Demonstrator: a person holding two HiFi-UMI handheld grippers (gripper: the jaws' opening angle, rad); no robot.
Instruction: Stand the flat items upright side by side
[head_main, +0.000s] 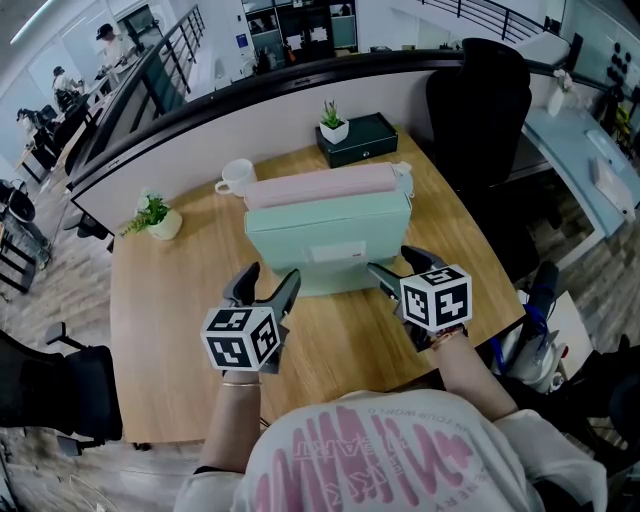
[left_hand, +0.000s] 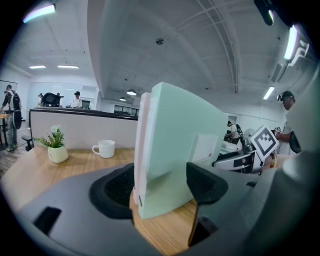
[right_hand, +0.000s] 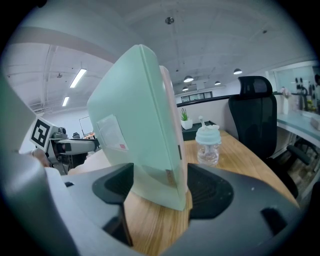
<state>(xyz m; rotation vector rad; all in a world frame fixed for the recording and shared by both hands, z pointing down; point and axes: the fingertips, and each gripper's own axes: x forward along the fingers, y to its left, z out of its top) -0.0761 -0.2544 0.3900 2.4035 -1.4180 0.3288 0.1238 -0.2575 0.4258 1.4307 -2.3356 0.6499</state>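
Note:
A pale green flat box (head_main: 330, 245) stands upright on its long edge on the wooden table (head_main: 160, 300), with a pink flat box (head_main: 320, 185) upright right behind it, face to face. My left gripper (head_main: 267, 283) clasps the pair's left end. In the left gripper view its pads sit against the pink box (left_hand: 142, 140) and the green box (left_hand: 185, 130). My right gripper (head_main: 392, 262) clasps the right end. In the right gripper view the green box (right_hand: 135, 125) and pink box (right_hand: 170, 110) fill the space between the pads.
A white mug (head_main: 236, 178) and a small potted plant (head_main: 158, 218) stand at the back left. A dark box (head_main: 365, 140) with a plant on it sits at the back. A clear bottle (right_hand: 208, 145) stands by the boxes' right end. A black chair (head_main: 480, 100) is at the right.

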